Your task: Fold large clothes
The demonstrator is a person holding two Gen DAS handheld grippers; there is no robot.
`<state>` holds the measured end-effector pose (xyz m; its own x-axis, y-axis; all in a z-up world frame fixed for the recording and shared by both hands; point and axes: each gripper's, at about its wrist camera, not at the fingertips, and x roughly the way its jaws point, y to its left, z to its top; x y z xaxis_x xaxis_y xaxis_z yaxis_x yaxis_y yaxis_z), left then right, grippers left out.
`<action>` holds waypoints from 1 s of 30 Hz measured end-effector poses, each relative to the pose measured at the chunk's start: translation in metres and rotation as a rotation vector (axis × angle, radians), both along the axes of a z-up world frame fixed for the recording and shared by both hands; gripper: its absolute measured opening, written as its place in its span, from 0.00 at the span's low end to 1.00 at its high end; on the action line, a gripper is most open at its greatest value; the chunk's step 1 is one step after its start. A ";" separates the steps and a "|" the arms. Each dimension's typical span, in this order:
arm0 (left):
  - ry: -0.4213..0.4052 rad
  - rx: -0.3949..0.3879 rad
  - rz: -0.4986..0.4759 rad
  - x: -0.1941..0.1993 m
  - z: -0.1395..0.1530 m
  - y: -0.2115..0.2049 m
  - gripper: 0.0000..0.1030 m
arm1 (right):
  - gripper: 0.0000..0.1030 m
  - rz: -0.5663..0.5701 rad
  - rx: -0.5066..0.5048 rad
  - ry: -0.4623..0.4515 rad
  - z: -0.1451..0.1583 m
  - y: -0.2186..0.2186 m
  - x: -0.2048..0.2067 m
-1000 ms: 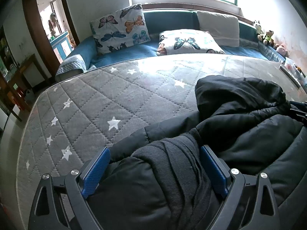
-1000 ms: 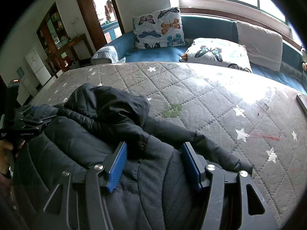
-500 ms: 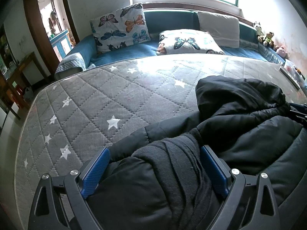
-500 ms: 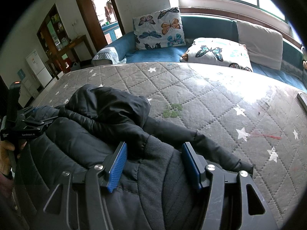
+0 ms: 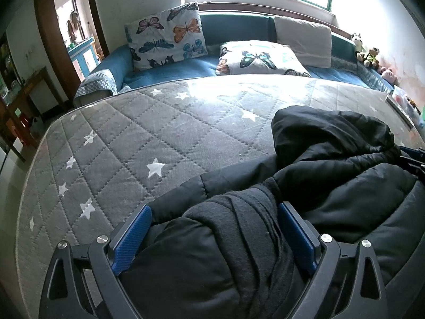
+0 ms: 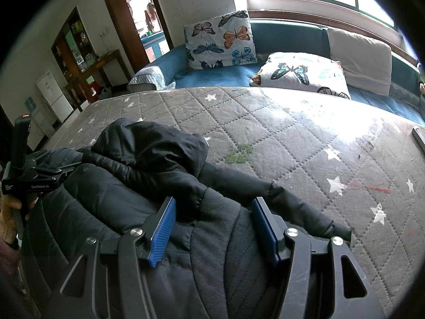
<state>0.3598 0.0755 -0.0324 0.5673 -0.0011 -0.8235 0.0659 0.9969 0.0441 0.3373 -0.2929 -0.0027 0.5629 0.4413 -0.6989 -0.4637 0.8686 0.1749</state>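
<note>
A large black padded jacket (image 5: 332, 164) with a hood lies bunched on the grey quilted star-pattern mattress (image 5: 138, 138). My left gripper (image 5: 215, 215) has its blue-padded jaws wide apart around a thick fold of the jacket's dark fleece lining. My right gripper (image 6: 213, 210) also stands wide, with a bunch of the jacket (image 6: 127, 175) between its pads. The left gripper's body (image 6: 29, 178), held by a hand, shows at the left edge of the right wrist view.
A blue sofa (image 5: 186, 66) with butterfly pillows (image 5: 164, 34) and a grey cushion runs behind the mattress under a window. A doorway and wooden furniture stand at the left. Soft toys (image 5: 368, 53) sit at the far right. A green stain (image 6: 237, 155) marks the mattress.
Almost nothing has moved. Both grippers keep the same spread around the jacket, with only a slight shift of view.
</note>
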 end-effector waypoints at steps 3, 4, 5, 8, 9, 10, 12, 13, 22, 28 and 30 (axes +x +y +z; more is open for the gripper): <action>0.000 0.000 0.000 0.000 0.000 0.000 1.00 | 0.63 0.001 0.001 0.000 0.000 0.001 0.000; 0.001 -0.001 0.000 0.000 0.000 0.000 1.00 | 0.63 0.001 0.002 0.000 0.000 0.000 0.000; 0.000 -0.001 0.000 0.000 0.000 0.000 1.00 | 0.63 0.000 0.000 0.000 0.000 -0.001 0.000; 0.001 -0.001 0.000 0.000 0.000 0.000 1.00 | 0.63 0.001 0.002 0.000 0.000 -0.001 0.001; 0.001 -0.001 0.000 0.000 0.000 0.000 1.00 | 0.63 0.001 0.002 0.000 -0.001 -0.001 0.001; 0.001 -0.001 0.000 0.000 0.000 0.000 1.00 | 0.63 0.001 0.002 0.000 -0.001 -0.001 0.001; 0.001 -0.002 0.000 0.000 -0.001 0.001 1.00 | 0.63 0.001 0.002 0.000 -0.001 -0.002 0.001; 0.002 -0.002 0.000 0.000 -0.001 0.001 1.00 | 0.63 0.001 0.004 0.000 -0.001 -0.001 0.001; 0.002 -0.002 0.000 0.000 -0.001 0.002 1.00 | 0.63 0.002 0.005 0.000 -0.002 -0.003 0.002; 0.003 -0.003 0.000 0.000 0.000 0.002 1.00 | 0.63 0.003 0.006 0.001 -0.002 -0.003 0.002; 0.003 -0.003 0.000 0.000 0.000 0.002 1.00 | 0.63 0.003 0.008 0.000 -0.002 -0.004 0.002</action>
